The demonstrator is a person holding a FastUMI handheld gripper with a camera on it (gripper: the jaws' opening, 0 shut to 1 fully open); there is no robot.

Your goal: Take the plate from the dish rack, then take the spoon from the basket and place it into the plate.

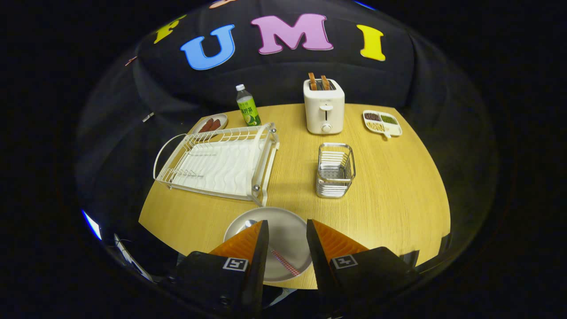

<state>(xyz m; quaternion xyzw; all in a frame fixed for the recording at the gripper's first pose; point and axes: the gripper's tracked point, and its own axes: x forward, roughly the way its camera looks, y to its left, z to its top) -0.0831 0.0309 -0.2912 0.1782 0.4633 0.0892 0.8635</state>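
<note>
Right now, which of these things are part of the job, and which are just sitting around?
Job: plate with the spoon lying in it, empty dish rack, empty wire basket, open tongs above the plate.

Lying about: toaster, green bottle, sausage dish, divided snack tray.

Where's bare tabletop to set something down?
Widest free patch: right of the basket, below the divided snack tray. A narrower strip runs between dish rack and basket. Crowded: near edge, where the plate holds the spoon between the open gripper fingers.
</note>
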